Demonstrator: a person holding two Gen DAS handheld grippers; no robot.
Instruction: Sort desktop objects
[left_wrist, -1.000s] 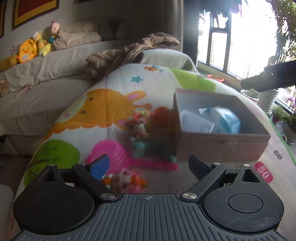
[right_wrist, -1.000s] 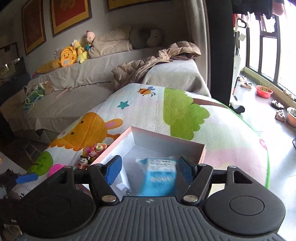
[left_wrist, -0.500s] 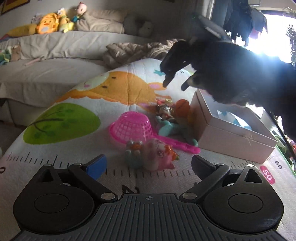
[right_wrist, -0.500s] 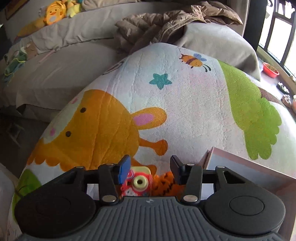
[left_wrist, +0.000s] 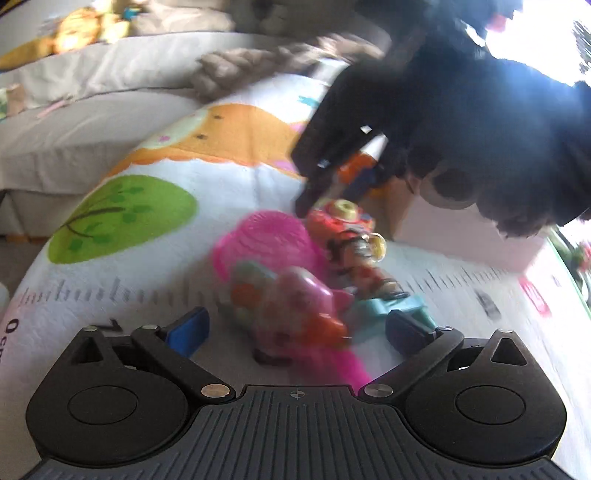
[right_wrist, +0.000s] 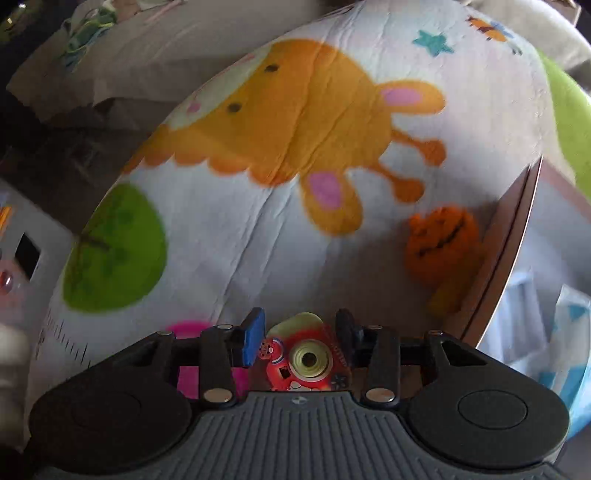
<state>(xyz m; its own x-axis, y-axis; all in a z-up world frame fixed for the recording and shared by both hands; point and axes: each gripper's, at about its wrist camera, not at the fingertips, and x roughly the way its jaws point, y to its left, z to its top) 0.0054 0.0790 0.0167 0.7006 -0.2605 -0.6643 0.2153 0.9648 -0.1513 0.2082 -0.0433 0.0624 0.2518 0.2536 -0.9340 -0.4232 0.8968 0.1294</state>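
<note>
A pile of toys lies on the cartoon play mat. In the left wrist view my left gripper (left_wrist: 295, 328) is open, low over a pink pig figure (left_wrist: 295, 299) that sits between its fingers. Behind it lie a pink net scoop (left_wrist: 266, 240), a teal toy (left_wrist: 402, 306) and a red toy camera (left_wrist: 343, 221). In the right wrist view my right gripper (right_wrist: 301, 341) straddles the red toy camera (right_wrist: 306, 363), jaws narrowed beside it; contact is unclear. An orange plush pumpkin (right_wrist: 443, 243) rests against the pink box (right_wrist: 513, 236).
The box holds a blue-and-white packet (right_wrist: 569, 328) and paper. The right gripper and hand (left_wrist: 443, 129) hang dark over the toys in the left wrist view. A covered sofa (left_wrist: 92, 110) with plush toys and a brown jacket (left_wrist: 258, 66) stands behind the mat.
My left gripper has moved in and down onto the pink pig. My right gripper has dropped from above the box to the red toy camera and narrowed around it.
</note>
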